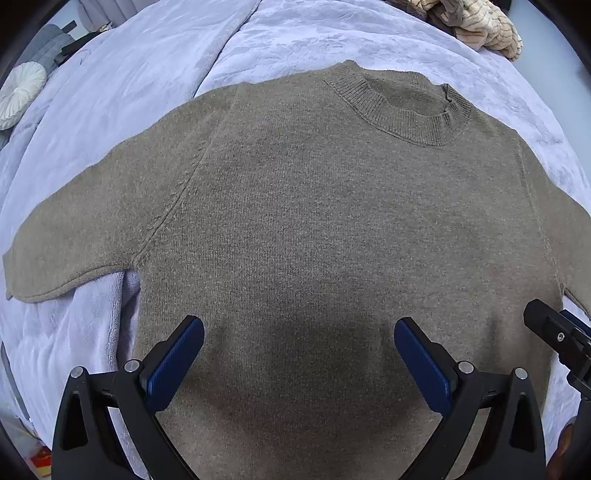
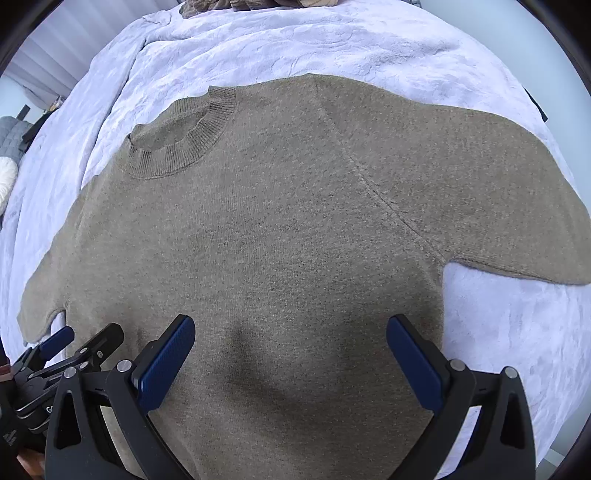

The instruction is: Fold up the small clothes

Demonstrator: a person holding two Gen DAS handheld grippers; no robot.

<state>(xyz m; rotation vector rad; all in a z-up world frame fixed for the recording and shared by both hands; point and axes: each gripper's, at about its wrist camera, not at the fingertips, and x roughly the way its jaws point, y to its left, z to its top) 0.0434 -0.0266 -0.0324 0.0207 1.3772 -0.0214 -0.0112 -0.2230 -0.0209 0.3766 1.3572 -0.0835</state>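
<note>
Left view: a white cushion [image 1: 20, 94] at far left and a cream heap [image 1: 476, 22] beyond the blanket [image 1: 110, 110]. My left gripper [image 1: 299, 350] gapes wide, empty, over the sweater [image 1: 314, 221], which lies flat.

Right view: my right gripper [image 2: 290, 350] gapes equally, empty, above the sweater's [image 2: 295, 221] lower body; the left gripper [image 2: 85, 349] is just beside it.

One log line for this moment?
sweater: flat, unfolded | left gripper: open above it | right gripper: open above it
</note>
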